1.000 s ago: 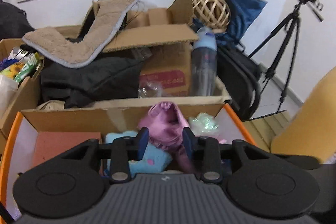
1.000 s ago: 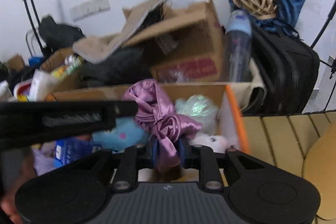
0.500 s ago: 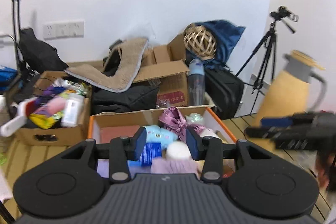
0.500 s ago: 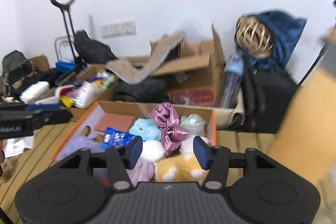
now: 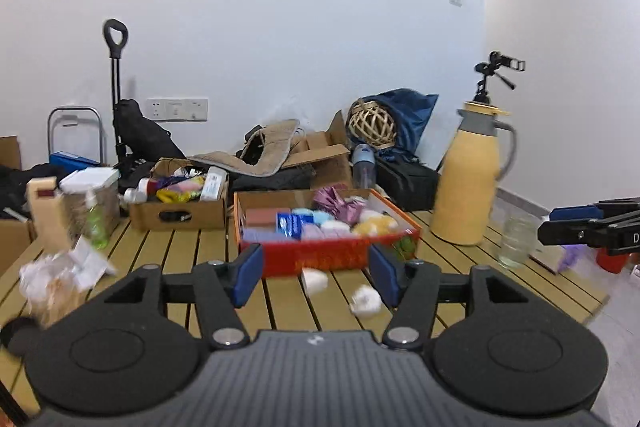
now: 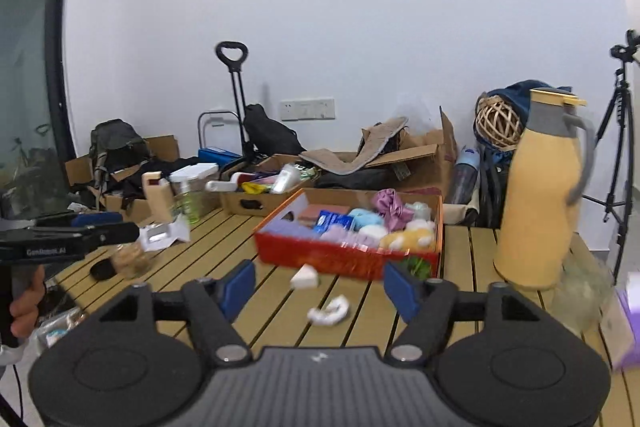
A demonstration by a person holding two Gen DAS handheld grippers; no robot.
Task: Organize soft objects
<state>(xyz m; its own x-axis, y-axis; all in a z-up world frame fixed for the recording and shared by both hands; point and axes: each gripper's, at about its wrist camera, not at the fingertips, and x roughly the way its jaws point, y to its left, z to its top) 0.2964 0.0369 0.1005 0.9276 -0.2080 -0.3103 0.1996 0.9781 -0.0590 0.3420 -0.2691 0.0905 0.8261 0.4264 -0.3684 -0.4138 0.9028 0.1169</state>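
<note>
A red-sided cardboard box (image 5: 320,255) (image 6: 344,257) stands on the slatted wooden table, filled with soft things: a purple satin scrunchie (image 5: 338,205) (image 6: 390,205), a light blue plush (image 6: 366,218), a yellow plush (image 6: 412,238) and others. Two small white soft pieces (image 5: 365,301) (image 6: 330,309) lie on the table in front of the box. My left gripper (image 5: 316,277) is open and empty, well back from the box. My right gripper (image 6: 320,287) is open and empty, also back from it.
A tall yellow thermos (image 5: 466,179) (image 6: 540,195) and a glass (image 5: 516,239) stand right of the box. A cardboard box of bottles (image 5: 180,205), a tan carton (image 5: 44,211) and plastic bags (image 5: 52,275) sit to the left. Clutter lines the wall.
The right gripper let go of the purple scrunchie, which now lies in the box. Both grippers opened wide and pulled far back from the box.
</note>
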